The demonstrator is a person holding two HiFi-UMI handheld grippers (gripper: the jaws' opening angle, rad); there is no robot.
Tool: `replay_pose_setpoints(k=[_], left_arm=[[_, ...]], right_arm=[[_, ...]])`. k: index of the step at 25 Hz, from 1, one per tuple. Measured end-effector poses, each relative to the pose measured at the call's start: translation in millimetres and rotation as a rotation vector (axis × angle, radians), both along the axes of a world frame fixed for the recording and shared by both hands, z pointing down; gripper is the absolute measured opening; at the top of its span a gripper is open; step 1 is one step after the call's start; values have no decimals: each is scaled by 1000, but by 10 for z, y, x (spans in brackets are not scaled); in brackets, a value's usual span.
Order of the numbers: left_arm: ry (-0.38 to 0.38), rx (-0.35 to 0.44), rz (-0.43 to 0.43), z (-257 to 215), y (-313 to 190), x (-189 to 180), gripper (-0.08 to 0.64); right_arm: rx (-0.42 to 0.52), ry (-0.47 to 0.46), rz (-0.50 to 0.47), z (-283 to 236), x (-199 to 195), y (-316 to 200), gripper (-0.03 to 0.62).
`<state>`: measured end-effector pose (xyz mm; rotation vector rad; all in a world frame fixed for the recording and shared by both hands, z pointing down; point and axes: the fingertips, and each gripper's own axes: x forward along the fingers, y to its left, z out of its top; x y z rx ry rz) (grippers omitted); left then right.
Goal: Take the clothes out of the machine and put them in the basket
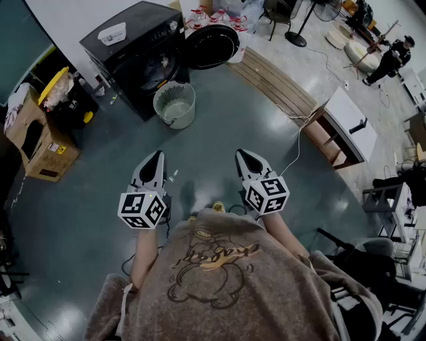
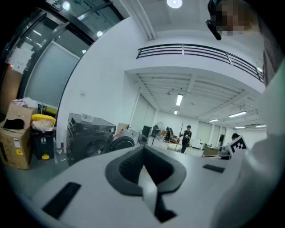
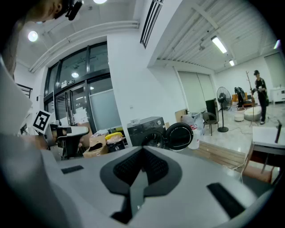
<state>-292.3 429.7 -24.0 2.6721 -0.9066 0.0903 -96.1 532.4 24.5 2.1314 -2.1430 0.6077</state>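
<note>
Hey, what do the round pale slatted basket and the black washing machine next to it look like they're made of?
Round pale slatted basket: probably plastic with a matte finish. Its wall is made of thin, evenly moulded vertical slats.
Black washing machine: likely painted sheet metal with a semi-gloss finish. Its panels are flat and the top has a soft sheen, though some plastic trim can't be ruled out.

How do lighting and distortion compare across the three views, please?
Head view: dim, with glare on the glossy grey-green floor. Left gripper view: fisheye bending, black corners, glaring round ceiling lamp. Right gripper view: same bending; black front-loading washing machine looks sharp.
</note>
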Motion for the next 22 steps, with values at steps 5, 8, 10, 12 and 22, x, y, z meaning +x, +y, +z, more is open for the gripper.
replay_pose_setpoints(k=[5, 8, 10, 12, 22], left_arm=[[-9, -9, 8, 46, -41, 89, 5], [-13, -18, 7, 61, -83, 172, 5], [-19, -23, 10, 85, -105, 256, 5], [-26, -26, 13, 122, -111, 348, 5], [-31, -30, -46, 270, -420, 613, 5]], right_arm=[[18, -42, 17, 8, 89, -39, -5], [11, -41, 8, 23, 140, -54, -5], [10, -45, 3, 36, 200, -51, -5], [3, -51, 1, 69, 291, -33, -5], [-40, -62, -50, 330, 657, -393, -5]])
